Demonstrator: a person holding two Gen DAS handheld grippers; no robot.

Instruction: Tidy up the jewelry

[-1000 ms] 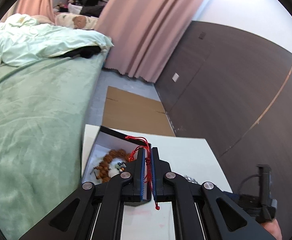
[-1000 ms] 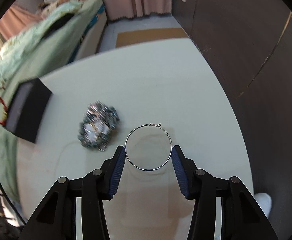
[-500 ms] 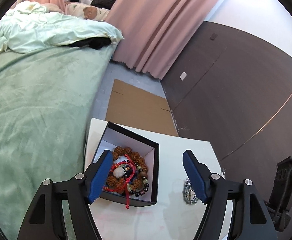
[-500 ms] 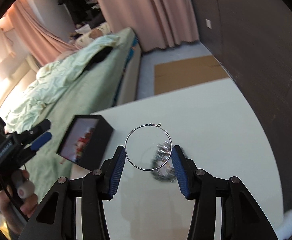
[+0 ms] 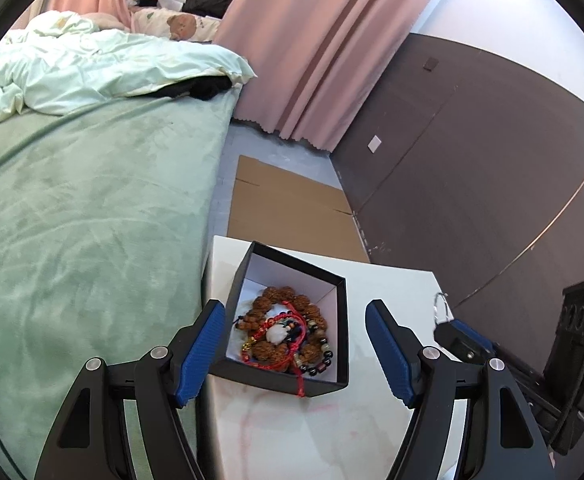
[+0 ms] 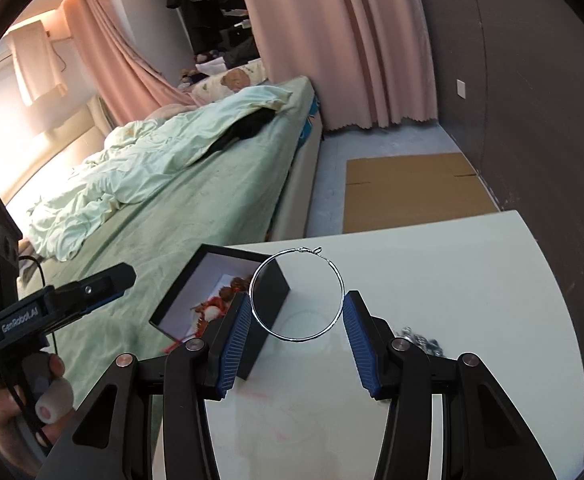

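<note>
Left gripper (image 5: 294, 346) jaws now apart — red cord bracelet (image 5: 281, 330) dropped into box (image 5: 342, 312).

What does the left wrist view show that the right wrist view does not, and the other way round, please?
Only the left wrist view looks down into the black box, showing all its contents: brown bead bracelets and a red cord. Only the right wrist view shows the whole silver hoop gripped in the right claw, a silver jewelry heap on the white table, and the person's hand. Both show the box, table and green bed.
</note>
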